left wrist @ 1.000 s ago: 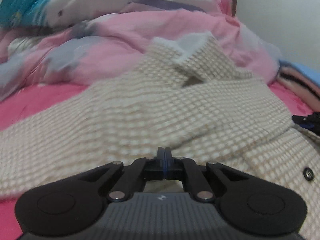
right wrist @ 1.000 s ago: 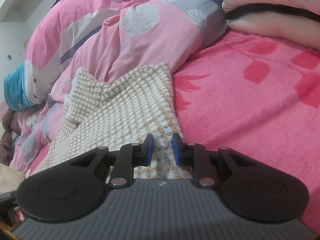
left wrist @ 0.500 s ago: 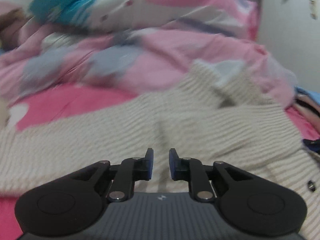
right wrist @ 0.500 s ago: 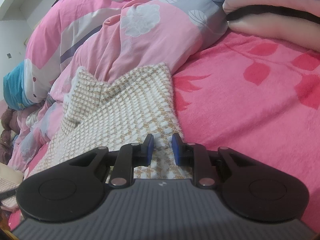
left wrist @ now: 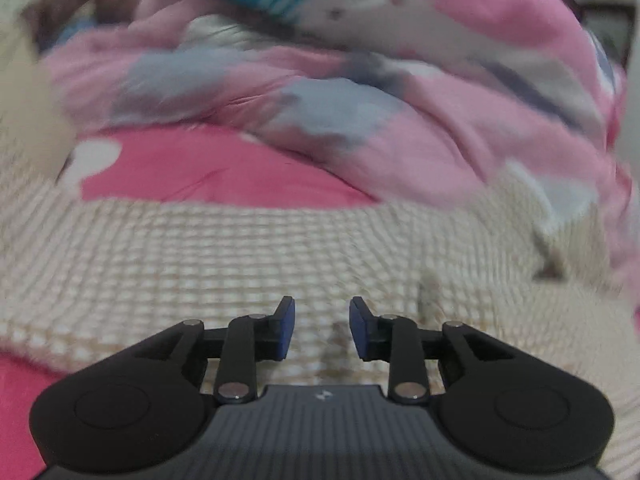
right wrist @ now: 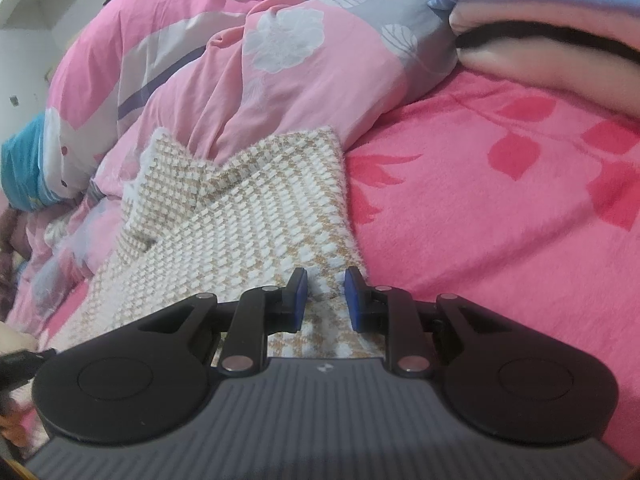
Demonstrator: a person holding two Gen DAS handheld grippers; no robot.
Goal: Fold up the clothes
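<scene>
A beige and white checked knit garment (left wrist: 240, 264) lies spread on the pink bed. In the left wrist view my left gripper (left wrist: 322, 320) hovers just over its flat cloth. The jaws are opening and nothing sits between the blue pads. In the right wrist view the same garment (right wrist: 260, 216) runs away from me, with a folded corner at its far end. My right gripper (right wrist: 325, 296) is at the garment's near right edge, and a raised pinch of knit is caught between its pads.
A crumpled pink floral quilt (right wrist: 280, 80) is heaped behind the garment, also blurred in the left wrist view (left wrist: 360, 120). Folded clothes (right wrist: 560, 40) are stacked at the far right. The pink leaf-print sheet (right wrist: 500, 220) lies to the right. A teal cloth (right wrist: 20, 164) lies far left.
My left gripper went from shut to open and swung left across the garment, rolling as it went. The right gripper and the cloth edge in it stayed where they were.
</scene>
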